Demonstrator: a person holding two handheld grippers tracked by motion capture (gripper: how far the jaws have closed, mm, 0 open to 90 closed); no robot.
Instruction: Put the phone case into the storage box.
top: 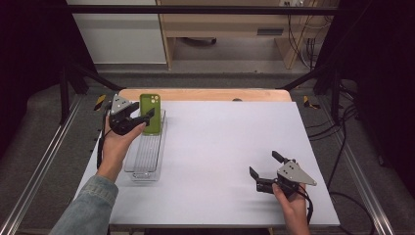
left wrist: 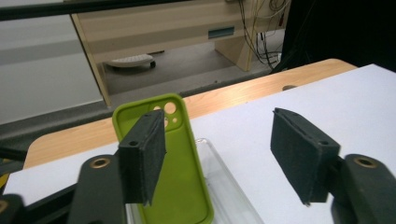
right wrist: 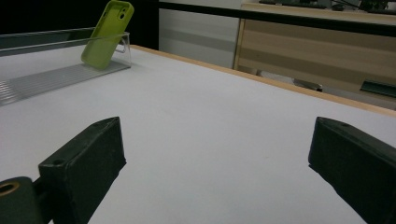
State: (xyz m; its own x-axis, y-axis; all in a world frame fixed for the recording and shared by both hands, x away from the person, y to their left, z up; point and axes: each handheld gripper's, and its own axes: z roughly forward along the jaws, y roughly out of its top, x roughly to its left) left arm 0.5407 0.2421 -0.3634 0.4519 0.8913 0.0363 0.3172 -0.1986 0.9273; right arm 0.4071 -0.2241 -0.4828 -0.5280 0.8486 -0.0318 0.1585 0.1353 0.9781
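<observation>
At the left of the high view, a hand in a denim sleeve holds the left gripper (top: 138,120) above the far end of a clear plastic tray (top: 145,164) that lies lengthwise near the left edge of the white counter (top: 220,147). A green phone case (top: 151,112) stands tilted in the tray's far end, leaning on its end wall with the camera cut-out at the top. In the left gripper view, the fingers (left wrist: 142,156) stand apart and press on nothing; the case sits just beyond and partly behind the left finger, its hollow side facing the gripper, and whether that finger touches it cannot be told. The other finger is well clear of the case, over bare counter.

At the right of the high view, a second hand holds the right gripper (top: 265,170) low over the counter's near right part. Its fingers (right wrist: 84,170) are wide apart with only bare counter between them. The case and tray lie well away, beyond the left finger in the right gripper view.
</observation>
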